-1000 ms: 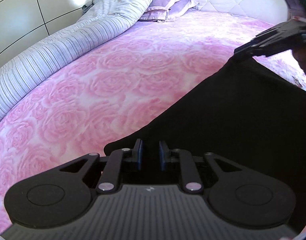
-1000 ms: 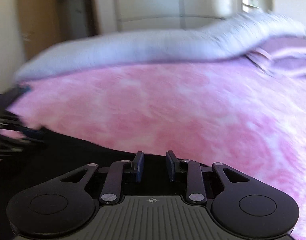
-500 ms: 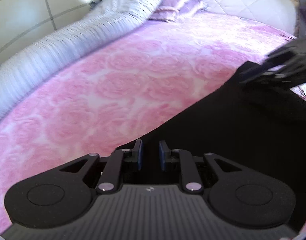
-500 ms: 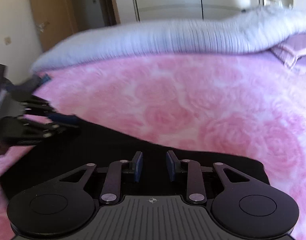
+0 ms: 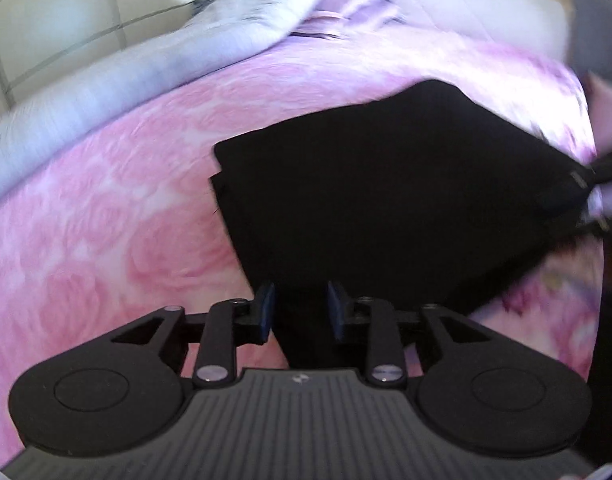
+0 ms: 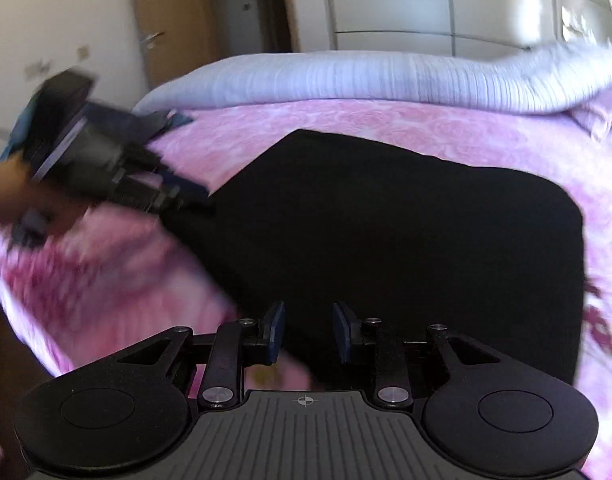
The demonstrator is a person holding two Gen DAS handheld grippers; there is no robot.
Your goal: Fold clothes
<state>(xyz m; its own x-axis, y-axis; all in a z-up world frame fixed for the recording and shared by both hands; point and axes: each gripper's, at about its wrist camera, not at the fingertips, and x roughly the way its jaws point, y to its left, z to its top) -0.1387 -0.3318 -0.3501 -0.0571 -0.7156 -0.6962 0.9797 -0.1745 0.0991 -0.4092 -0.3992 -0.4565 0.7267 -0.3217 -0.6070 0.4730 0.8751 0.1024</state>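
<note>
Bright daylight fills both views. Glare blooms on the glossy wardrobe doors [image 6: 486, 4] and washes out the headboard [image 5: 466, 12]. Motion blur smears the bedspread [image 5: 106, 200], the rolled duvet [image 5: 126, 76] and the left tongs [image 6: 186, 196]. The black garment [image 6: 406, 240] shows no detail. Fisheye curvature bends the edges, with dark vignetted corners.

Folded black cloth garment [image 5: 386, 200] lies on pink rose-patterned bedspread [image 5: 106, 220], center of both wrist views. Left gripper [image 5: 298, 312] at its lower edge, cloth between the fingers. Right gripper [image 6: 308, 330] likewise at frame bottom. Striped pale quilted duvet [image 6: 366, 76] behind, across upper frame. Lilac pillows [image 5: 346, 8] top center, left view.
</note>
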